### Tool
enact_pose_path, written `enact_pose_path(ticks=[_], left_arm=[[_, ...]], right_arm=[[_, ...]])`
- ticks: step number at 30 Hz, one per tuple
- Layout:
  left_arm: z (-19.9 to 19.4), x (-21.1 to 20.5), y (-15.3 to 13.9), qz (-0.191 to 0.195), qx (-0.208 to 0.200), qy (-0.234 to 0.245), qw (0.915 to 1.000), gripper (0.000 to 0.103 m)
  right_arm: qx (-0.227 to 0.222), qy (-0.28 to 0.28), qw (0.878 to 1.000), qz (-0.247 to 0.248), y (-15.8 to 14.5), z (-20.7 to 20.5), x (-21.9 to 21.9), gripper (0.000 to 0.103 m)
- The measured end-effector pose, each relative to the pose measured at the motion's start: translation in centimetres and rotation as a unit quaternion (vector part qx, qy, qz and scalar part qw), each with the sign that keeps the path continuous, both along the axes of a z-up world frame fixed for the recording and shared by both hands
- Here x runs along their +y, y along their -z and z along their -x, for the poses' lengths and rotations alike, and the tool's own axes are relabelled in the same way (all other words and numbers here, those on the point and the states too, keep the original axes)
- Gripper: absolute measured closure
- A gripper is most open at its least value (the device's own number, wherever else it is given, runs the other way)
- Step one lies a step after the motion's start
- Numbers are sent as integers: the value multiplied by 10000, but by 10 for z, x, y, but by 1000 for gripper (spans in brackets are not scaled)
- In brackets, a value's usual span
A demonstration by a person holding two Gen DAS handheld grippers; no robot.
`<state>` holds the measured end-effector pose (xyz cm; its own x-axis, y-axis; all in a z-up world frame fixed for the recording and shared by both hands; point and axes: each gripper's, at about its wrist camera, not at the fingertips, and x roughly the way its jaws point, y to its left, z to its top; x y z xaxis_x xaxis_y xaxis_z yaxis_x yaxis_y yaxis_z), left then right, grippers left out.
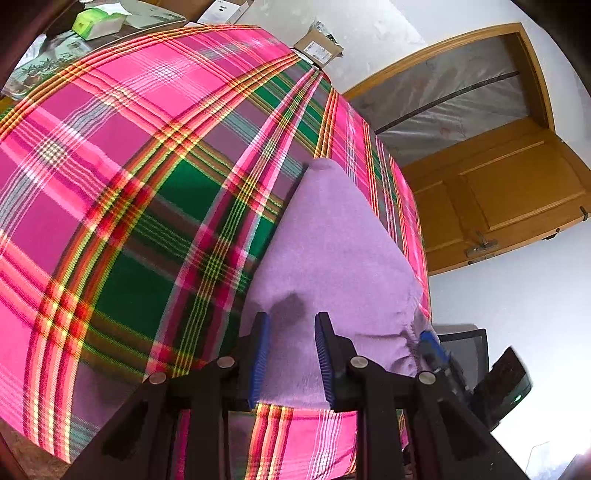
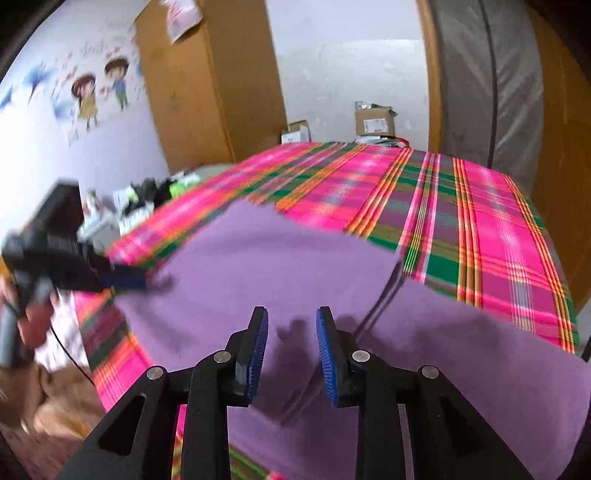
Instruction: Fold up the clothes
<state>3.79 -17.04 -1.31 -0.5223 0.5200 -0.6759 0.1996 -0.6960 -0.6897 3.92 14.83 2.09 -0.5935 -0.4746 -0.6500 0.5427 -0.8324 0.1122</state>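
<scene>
Left wrist view, from the left: we see a tissue pack on a side table at the far left corner, then the plaid sheet covering the bed. A cardboard box stands past the sheet's far edge. The purple cloth lies on the sheet's right part, tapering away from the camera. Our left gripper hangs over the cloth's near end with its blue pads spread, nothing between them. At the cloth's right edge we see the blue tip of the right gripper touching the fabric; whether it pinches there we cannot tell from this view. A wooden door stands at far right.

Right wrist view, from the left: a hand, blurred, holds the left gripper, its tip at the cloth's left edge. Wall stickers and a wardrobe stand behind. Our right gripper is spread above the cloth, clear of it. A fold edge runs diagonally just right of the pads. The sheet lies bare beyond.
</scene>
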Motion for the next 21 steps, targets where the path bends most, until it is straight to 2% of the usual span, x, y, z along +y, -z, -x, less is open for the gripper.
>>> enact_pose_path(ticks=[3,6,12,18,21], left_arm=[[-2,0,1,33,-33,12,10000,78],[-4,0,1,126,-60,64,9999,77],[-12,-2,7,419,-233,73,9988,76],[-16,-3,9,417,-202,80,9989,75],[-15,-3,9,398,-201,102,9990,75]], right_arm=[[-17,71,9996,-257,14,-5,2,75],[-76,117,9997,-210,18,-8,8,74],[-78,239,9995,-197,13,-11,8,73],[289,75,9995,-124,-4,-23,-6,73],[327,-102,9991,-233,-2,-25,-20,73]])
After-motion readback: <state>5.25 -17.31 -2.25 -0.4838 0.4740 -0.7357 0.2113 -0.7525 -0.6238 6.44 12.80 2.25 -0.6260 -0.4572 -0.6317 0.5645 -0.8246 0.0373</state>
